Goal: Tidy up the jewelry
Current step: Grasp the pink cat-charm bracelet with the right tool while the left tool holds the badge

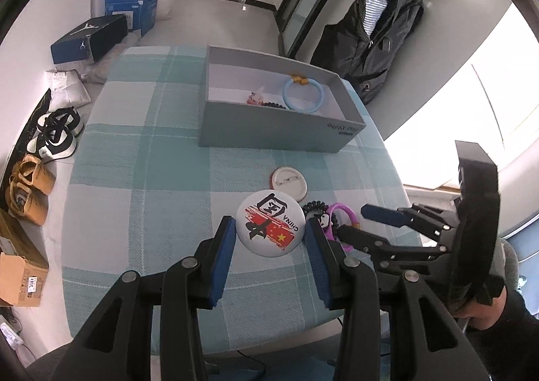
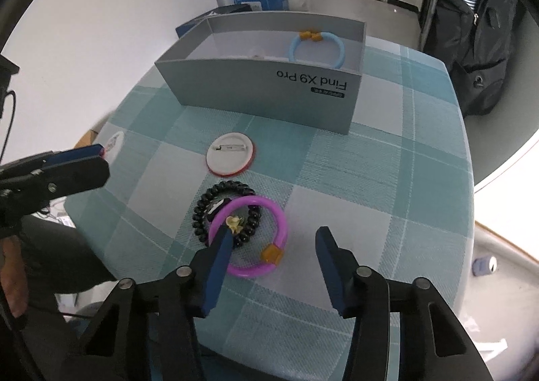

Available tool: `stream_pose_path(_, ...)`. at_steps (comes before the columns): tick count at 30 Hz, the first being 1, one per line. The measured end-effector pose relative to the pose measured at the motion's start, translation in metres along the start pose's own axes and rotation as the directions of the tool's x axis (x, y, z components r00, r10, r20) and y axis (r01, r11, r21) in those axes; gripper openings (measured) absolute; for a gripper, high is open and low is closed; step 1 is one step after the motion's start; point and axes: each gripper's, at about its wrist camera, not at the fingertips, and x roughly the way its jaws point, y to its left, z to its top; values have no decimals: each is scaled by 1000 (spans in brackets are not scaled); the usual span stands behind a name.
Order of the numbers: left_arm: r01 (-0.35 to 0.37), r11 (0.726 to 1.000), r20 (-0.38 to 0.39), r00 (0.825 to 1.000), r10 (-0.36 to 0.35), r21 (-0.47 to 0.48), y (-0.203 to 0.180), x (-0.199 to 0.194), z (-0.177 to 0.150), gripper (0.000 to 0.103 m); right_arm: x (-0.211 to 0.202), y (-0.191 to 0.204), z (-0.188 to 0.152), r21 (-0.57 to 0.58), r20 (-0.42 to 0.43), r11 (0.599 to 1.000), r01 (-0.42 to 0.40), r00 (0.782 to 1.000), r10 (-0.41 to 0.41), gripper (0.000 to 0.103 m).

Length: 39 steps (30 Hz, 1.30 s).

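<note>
A round white CHINA badge [image 1: 269, 229] sits between the blue pads of my left gripper [image 1: 268, 221], which touch its edges and are shut on it. A second badge [image 2: 230, 153] lies face down on the checked cloth. Nearer me, a purple bracelet [image 2: 266, 212] with an orange charm overlaps a black beaded bracelet [image 2: 219, 192]. My right gripper [image 2: 273, 231] is open over the purple bracelet, its left finger across the ring and its right finger apart from it. The grey box [image 2: 262, 91] behind holds a light blue bracelet [image 2: 316, 51] and some beads [image 1: 256, 98].
The small table [image 1: 134, 179] has rounded edges close in front and at both sides. Shoes [image 1: 54, 135] and cardboard boxes [image 1: 20, 276] lie on the floor to the left. A black backpack [image 1: 374, 44] leans against the wall behind the box.
</note>
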Motion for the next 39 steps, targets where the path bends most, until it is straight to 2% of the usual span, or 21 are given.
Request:
stream_pose_path(2, 8, 1000, 3, 1000, -8, 1, 1, -1, 2, 37, 2, 2, 0, -11, -5, 1000, 7, 1000, -7, 35)
stream_pose_path(4, 8, 1000, 7, 1000, -8, 1, 2, -2, 2, 37, 2, 4, 1, -18, 1, 1000, 6, 1000, -6, 32)
stream_pose_path(6, 11, 1000, 4, 1000, -11, -2, 4, -2, 3, 37, 1, 4, 1, -25, 6, 1000, 16, 1000, -16, 16)
stream_pose_path(7, 11, 1000, 5, 1000, -11, -5, 4, -1, 4, 37, 2, 4, 1, -25, 3, 999, 22, 1000, -22, 13)
stream_pose_path(12, 21, 1000, 4, 1000, -21, -17, 6, -1, 6, 37, -1, -4, 1, 12, 9, 1000, 0, 1000, 0, 8)
stream_pose_path(23, 25, 999, 9, 1000, -24, -27, 3, -1, 10, 37, -16, -12, 11, 58, 66, 997, -55, 997, 51, 8)
stream_pose_path(33, 39, 997, 22, 999, -37, -64, -2, 0, 28, 37, -34, -27, 30, 128, 146, 983, -131, 983, 112, 7)
stream_pose_path(39, 30, 999, 32, 999, -28, -45, -10, 0, 45, 37, -47, -33, 41, 148, 194, 973, -176, 970, 146, 7)
